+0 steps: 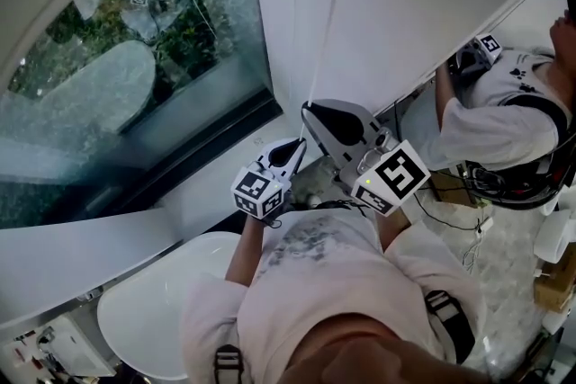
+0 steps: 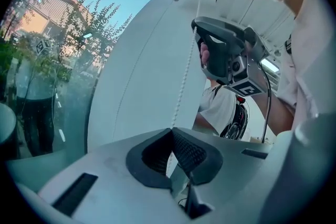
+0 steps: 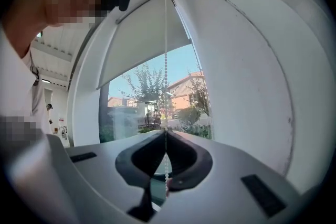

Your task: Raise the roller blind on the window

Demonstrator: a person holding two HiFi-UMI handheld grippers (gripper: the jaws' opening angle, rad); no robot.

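the tall clear glass window filled the middle of the right gripper view, with trees and a brick-coloured house outside. over its upper part hung the white fabric roller blind, partly up, its straight bottom edge crossing the pane above the view of the street. to the right of the glass stood the plain white side wall of the window recess. in the head view a white round tabletop lay low at the left, and a second person in a white t-shirt stood at the far right.

the grey right gripper was the higher of the two, its black-and-white marker cube turned towards the camera. its own view showed the dark padded jaws pressed together at their tips, clenched on the chain that ran between them. the grey left gripper sat just below and to the left of it, close to it. in the left gripper view its jaws also met at the tips, and the chain rose straight out of that closed point, so it too was clamped on the chain.

the thin white bead chain hung along the right side of the window, from the blind's top end down through the right gripper and on to the left one, drawn straight between them
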